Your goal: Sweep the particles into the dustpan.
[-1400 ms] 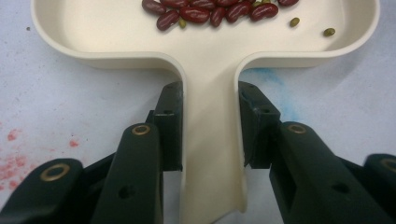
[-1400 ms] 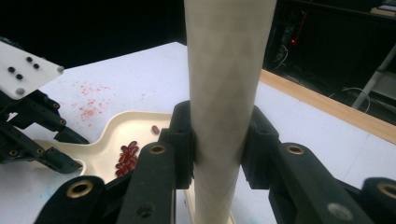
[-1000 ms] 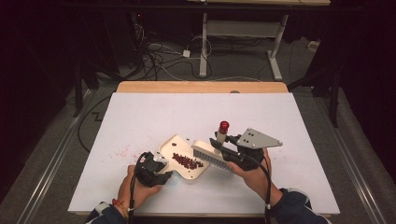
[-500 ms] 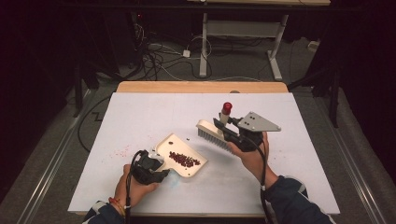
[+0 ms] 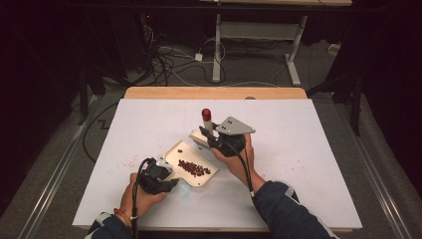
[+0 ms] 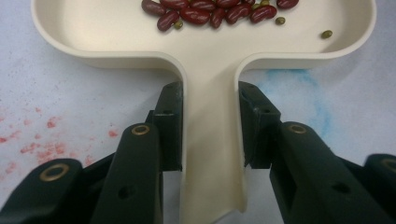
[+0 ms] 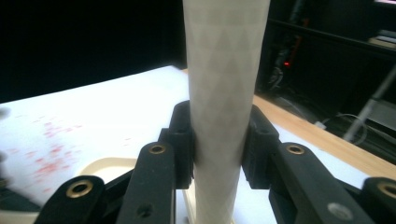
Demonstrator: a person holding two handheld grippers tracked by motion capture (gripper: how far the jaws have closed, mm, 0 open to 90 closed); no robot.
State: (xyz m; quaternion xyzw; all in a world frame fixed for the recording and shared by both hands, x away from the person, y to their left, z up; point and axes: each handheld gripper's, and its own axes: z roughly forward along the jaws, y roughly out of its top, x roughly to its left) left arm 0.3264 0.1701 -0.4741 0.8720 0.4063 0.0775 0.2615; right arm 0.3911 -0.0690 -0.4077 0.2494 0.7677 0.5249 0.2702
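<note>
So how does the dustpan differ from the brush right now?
The dustpan lies flat on the table with red beans in it; the brush is lifted off it, carrying nothing. The dustpan's handle is flat, the brush's round and red-tipped. Both are cream and gripped at the handle.

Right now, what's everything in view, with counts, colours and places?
dustpan: one, cream, mid-table, handle in left gripper
beans: small pile, dark red, a few small green ones, in dustpan
brush: one, white handle with red tip, in right gripper, behind dustpan
table: one, white, faint red stains, wooden far edge
cables: several, on floor beyond table
left gripper: black, shut on dustpan handle
right gripper: black, grey plate on top, shut on brush handle
</note>
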